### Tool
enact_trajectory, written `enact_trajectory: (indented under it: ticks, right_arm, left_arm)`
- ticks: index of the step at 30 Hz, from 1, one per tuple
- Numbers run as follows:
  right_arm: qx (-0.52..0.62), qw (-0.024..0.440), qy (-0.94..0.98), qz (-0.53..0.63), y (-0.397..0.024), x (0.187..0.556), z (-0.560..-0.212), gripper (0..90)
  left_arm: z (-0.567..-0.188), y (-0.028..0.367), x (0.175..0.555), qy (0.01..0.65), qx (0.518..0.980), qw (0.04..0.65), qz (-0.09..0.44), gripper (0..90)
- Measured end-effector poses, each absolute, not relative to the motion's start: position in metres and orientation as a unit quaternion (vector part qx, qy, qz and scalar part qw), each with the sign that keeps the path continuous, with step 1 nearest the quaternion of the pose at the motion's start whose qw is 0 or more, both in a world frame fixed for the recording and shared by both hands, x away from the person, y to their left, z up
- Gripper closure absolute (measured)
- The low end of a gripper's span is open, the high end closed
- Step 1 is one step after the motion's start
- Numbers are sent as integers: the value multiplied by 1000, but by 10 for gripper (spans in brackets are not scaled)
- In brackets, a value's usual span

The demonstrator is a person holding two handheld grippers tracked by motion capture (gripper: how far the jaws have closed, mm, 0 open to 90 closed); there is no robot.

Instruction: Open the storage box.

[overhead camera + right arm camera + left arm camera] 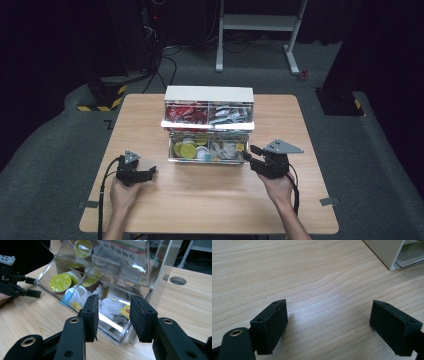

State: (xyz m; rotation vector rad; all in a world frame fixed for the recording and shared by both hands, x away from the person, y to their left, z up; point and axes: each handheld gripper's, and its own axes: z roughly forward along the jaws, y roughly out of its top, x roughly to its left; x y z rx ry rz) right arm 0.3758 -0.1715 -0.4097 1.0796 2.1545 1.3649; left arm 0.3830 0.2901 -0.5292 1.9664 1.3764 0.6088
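Two hand-held grippers sit low on a light wooden table [210, 200], one at each side of a clear two-tier organizer box [209, 125] that stands at the middle of the high view. The box has a white top and back; its upper tier holds red packets [186, 113] on the left and silvery sachets [227, 116] on the right. Its lower drawer [172, 152] is pulled forward and holds yellow-green capsule cups [187, 149] toward the left and pale tea-bag sachets [227, 150] toward the right.

The left gripper [150, 172] lies at the lower left of the high view, held by the left hand [122, 192], its cable looping down the table's edge. In the left gripper view its jaws stand wide apart with nothing between them — only bare wood grain below — and a white corner of the box [387, 252] shows at the upper right of that frame.

The right gripper [250, 154] is at the lower right of the high view, held by the right hand [277, 187], a grey three-cornered plate on top. Its tips are just beside the drawer's right front corner. In the right gripper view the gripper [113, 317] has its jaws partly open and empty, and the drawer's clear corner [120, 338] appears in the gap behind them; whether they touch it I cannot tell. The capsule cups [60, 282] lie at the upper left of that frame, a yellow-tagged sachet [125, 311] between the jaws — inside the drawer.
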Motion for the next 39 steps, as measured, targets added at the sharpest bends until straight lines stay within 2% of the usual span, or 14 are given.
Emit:
enact_trajectory:
  ticks: [15,39]
  right_arm:
    - [362,188,764,500,-164,380,-384,631]
    - [357,173,764,510,-160,390,-365,683]
  left_arm:
    - [-529,290,383,525,751,326,232,148]
    - [-529,290,383,524,751,326,232,148]
